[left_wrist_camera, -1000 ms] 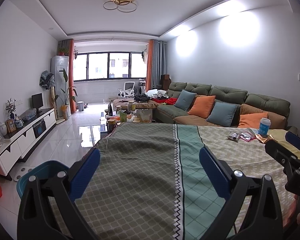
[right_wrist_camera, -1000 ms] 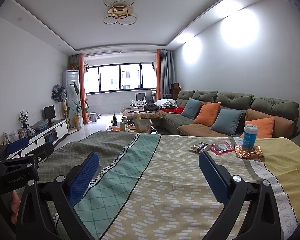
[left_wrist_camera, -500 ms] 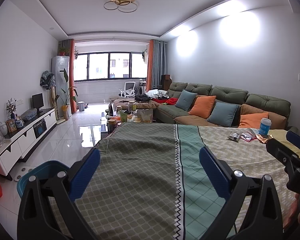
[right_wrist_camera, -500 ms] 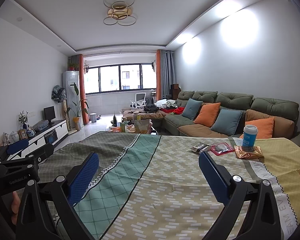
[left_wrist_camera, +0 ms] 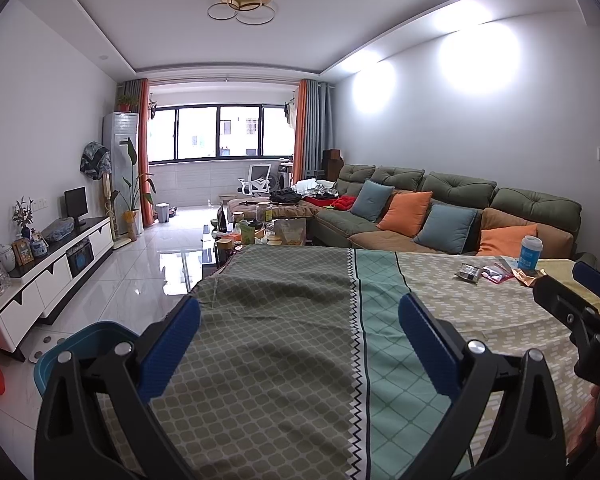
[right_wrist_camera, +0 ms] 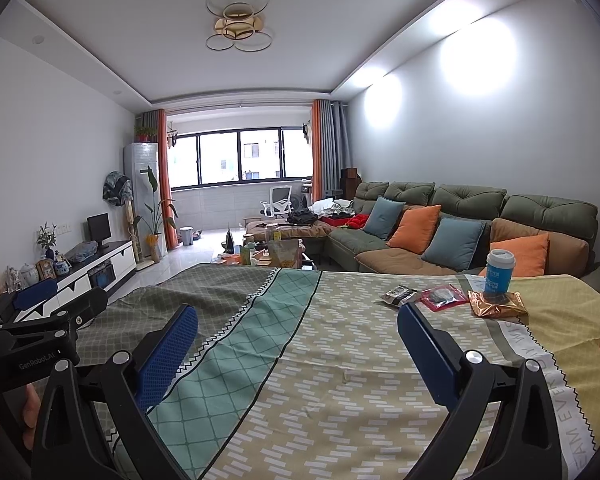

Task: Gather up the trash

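Comparing with a second ago, almost nothing has changed: both grippers hover in the same place over the cloth, so no pickup has begun.

Going left to right, a blue bin (left_wrist_camera: 86, 342) stands on the floor by the table's left edge, a likely home for the trash. The left gripper (left_wrist_camera: 299, 330) is spread wide and empty over the green-checked part of the cloth (left_wrist_camera: 260, 320). The right gripper (right_wrist_camera: 298, 338) is also spread and empty, short of the trash. Farther right lie a dark wrapper (right_wrist_camera: 399, 295), a red packet (right_wrist_camera: 444, 297) and a gold wrapper (right_wrist_camera: 498, 306), close together, with a blue cup (right_wrist_camera: 499, 271) standing just behind the gold one.

Beyond the table are a tiled floor, a TV stand on the left and a sofa (right_wrist_camera: 460, 216) on the right.
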Tool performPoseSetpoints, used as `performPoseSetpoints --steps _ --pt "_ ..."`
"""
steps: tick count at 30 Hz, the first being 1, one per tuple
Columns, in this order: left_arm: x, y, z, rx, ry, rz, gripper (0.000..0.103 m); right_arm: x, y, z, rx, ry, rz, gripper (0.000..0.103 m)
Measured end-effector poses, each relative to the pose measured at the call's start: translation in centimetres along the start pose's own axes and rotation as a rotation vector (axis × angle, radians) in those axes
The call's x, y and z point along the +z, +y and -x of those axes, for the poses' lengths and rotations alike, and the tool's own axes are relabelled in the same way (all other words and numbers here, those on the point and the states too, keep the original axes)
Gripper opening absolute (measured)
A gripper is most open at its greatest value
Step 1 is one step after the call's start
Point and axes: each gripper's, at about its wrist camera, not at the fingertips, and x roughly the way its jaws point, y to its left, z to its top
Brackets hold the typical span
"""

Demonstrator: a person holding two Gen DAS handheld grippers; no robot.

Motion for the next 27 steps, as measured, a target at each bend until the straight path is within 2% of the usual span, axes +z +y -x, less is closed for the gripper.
performPoseSetpoints --steps 27 --pt "0.16 -0.22 -0.31 0.0 -0.003 -0.009 0.099 -0.01 0.0 0.06 -0.001 -0.002 -0.002 0.099"
